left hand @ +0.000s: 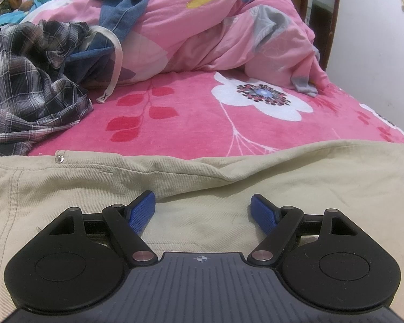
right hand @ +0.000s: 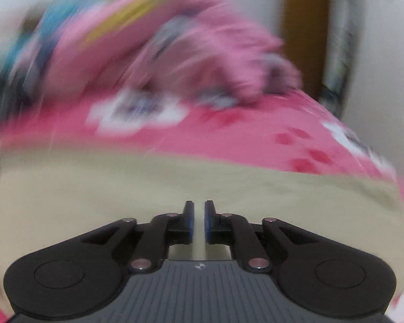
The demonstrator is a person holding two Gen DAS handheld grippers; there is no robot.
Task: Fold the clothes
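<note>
We have the bed [left hand: 191, 123] in front of us, covered in a pink flowered sheet, with a bunched pink quilt [left hand: 218, 27] at the far side. On the near part of the bed lie the beige trousers [left hand: 67, 188], spread across both views, waistband and rivet toward our left, with a soft ridge of cloth running across the middle. At the far left sits a heap of other clothes: a plaid shirt [left hand: 21, 80] and a piece of blue denim [left hand: 115, 10] with a white strap.

Our left tool [left hand: 202, 210] hangs low over the trousers with its blue pads spread wide, nothing between them. Our right tool [right hand: 199, 222] has its pads drawn nearly together with a narrow slit left; whether cloth is pinched there we cannot tell, since the right view is smeared with motion.

The trousers may be laid out for a fold or already partly folded; the pictures fit either, as we see no clear doubled edge. To work well here, we judge:

- keep the left tool low and bite a full thickness of cloth at an edge or seam, not the loose ridge
- hold both tools at matching heights so the fabric travels flat
- slow the right tool; this heavy twill drags on the fleecy sheet
- smooth the ridge before creasing
</note>
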